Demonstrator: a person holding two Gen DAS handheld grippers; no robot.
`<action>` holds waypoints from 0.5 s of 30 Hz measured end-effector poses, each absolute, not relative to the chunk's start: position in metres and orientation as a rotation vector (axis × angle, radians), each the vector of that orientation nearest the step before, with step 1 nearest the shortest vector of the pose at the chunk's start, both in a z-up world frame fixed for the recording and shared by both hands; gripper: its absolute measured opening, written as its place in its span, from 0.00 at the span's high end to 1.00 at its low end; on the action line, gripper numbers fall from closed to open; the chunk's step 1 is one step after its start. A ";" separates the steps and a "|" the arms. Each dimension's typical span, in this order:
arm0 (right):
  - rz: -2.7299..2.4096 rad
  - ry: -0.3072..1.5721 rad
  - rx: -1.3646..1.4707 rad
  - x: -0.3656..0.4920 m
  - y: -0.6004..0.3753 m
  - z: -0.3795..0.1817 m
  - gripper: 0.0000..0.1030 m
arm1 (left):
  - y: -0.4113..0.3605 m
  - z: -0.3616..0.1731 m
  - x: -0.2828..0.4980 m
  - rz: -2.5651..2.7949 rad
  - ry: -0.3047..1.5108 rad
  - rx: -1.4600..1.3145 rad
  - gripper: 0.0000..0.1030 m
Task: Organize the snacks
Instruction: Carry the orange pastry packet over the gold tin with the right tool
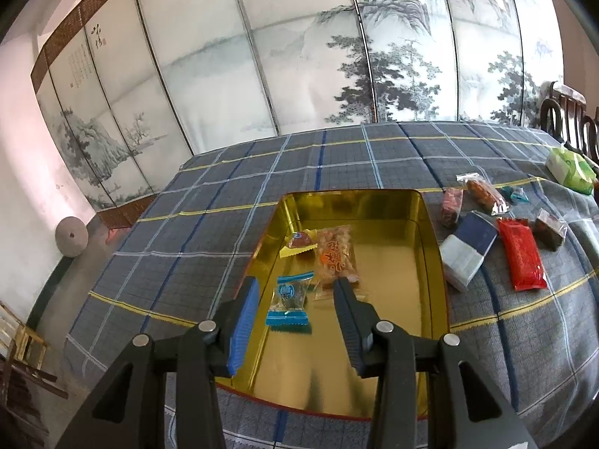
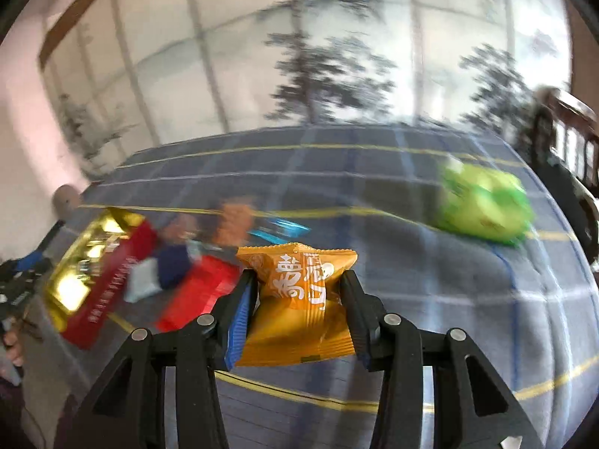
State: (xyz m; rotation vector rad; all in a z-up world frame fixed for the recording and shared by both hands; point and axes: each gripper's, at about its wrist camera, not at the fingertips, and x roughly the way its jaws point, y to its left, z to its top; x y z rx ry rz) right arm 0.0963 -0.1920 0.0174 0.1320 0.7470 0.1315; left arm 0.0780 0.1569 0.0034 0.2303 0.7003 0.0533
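A gold tin [image 1: 430,224] lies open on the plaid cloth. It holds a blue-wrapped candy [image 1: 290,301], a clear packet with orange print [image 1: 335,254] and a yellow-wrapped candy [image 1: 299,243]. My left gripper [image 1: 295,280] hangs over the tin, open, with nothing between its pads. My right gripper [image 2: 297,274] is shut on an orange snack packet [image 2: 299,299] and holds it above the cloth. In the blurred right wrist view the tin [image 2: 93,258] shows its red side at the left.
Loose snacks lie right of the tin: a navy-and-white packet [image 1: 468,250], a red packet [image 1: 522,258] and several small dark or clear ones. A green pack [image 1: 571,170] sits farther right near a wooden chair. A painted screen stands behind the table.
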 end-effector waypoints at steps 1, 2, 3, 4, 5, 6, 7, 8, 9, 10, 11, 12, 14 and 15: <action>0.157 0.746 0.129 0.099 -0.181 0.020 0.59 | 0.156 0.003 0.077 0.054 0.700 0.232 0.59; 0.197 0.745 0.128 0.105 -0.166 0.024 0.59 | 0.156 0.004 0.077 0.057 0.700 0.233 0.58; 0.220 0.742 0.127 0.108 -0.156 0.026 0.59 | 0.156 0.004 0.076 0.061 0.701 0.236 0.57; 0.257 0.737 0.125 0.112 -0.140 0.029 0.59 | 0.156 0.004 0.076 0.062 0.700 0.237 0.52; 0.279 0.737 0.125 0.116 -0.131 0.031 0.59 | 0.156 0.005 0.074 0.063 0.694 0.237 0.48; 0.310 0.739 0.126 0.121 -0.118 0.033 0.59 | 0.156 0.006 0.073 0.066 0.688 0.239 0.47; 0.337 0.741 0.127 0.126 -0.106 0.033 0.59 | 0.156 0.007 0.072 0.070 0.684 0.241 0.46; 0.363 0.745 0.126 0.130 -0.094 0.033 0.59 | 0.156 0.008 0.070 0.073 0.680 0.243 0.46; 0.388 0.751 0.122 0.135 -0.081 0.033 0.59 | 0.156 0.009 0.069 0.072 0.678 0.244 0.46; 0.409 0.755 0.116 0.140 -0.069 0.033 0.59 | 0.157 0.010 0.069 0.070 0.679 0.242 0.46; 0.429 0.759 0.110 0.143 -0.058 0.033 0.59 | 0.157 0.010 0.068 0.070 0.681 0.241 0.46; 0.451 0.764 0.105 0.147 -0.046 0.032 0.59 | 0.158 0.011 0.068 0.070 0.685 0.238 0.46; 0.486 0.774 0.093 0.153 -0.025 0.030 0.59 | 0.159 0.011 0.068 0.068 0.690 0.234 0.46; 0.502 0.778 0.088 0.157 -0.015 0.029 0.59 | 0.161 0.012 0.068 0.070 0.692 0.233 0.46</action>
